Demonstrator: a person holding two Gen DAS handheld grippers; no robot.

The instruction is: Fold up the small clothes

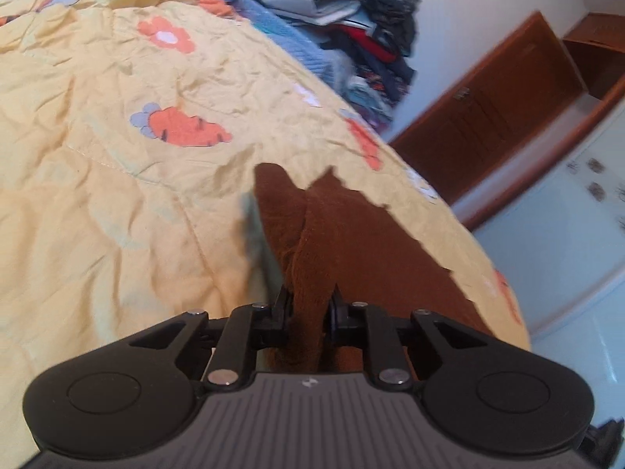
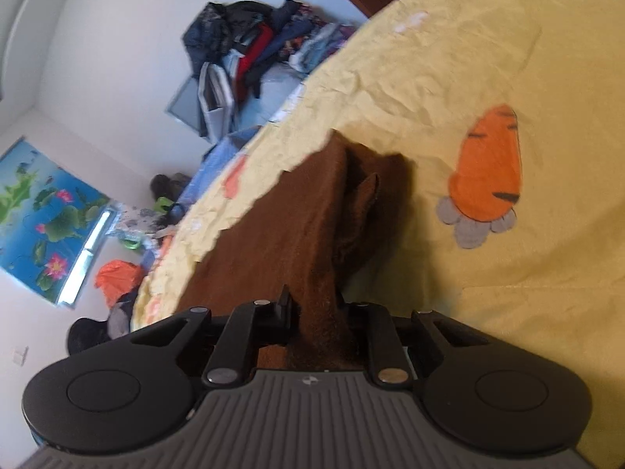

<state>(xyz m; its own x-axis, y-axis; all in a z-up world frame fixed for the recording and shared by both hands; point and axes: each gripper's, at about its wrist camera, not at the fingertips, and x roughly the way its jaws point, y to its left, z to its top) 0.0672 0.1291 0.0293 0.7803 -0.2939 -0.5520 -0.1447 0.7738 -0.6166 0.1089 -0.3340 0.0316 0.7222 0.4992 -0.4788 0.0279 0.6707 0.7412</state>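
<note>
Left tool (image 1: pixel 310 305) clamped narrow on a bunched edge of the brown garment (image 1: pixel 351 242); cloth rises in a ridge between its jaws. Right tool (image 2: pixel 314 305) likewise pinched on another edge of the same cloth. Garment lies on the yellow carrot-print bedspread (image 1: pixel 117 195), near the bed's edge. Two-point hold probably serves to lift and spread it before folding.

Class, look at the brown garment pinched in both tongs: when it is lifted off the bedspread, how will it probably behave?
The brown garment is probably floppy: it bunches into folds at the left tongs. Its fuzzy surface at the right tongs suggests little slipping. It seems light.
</note>
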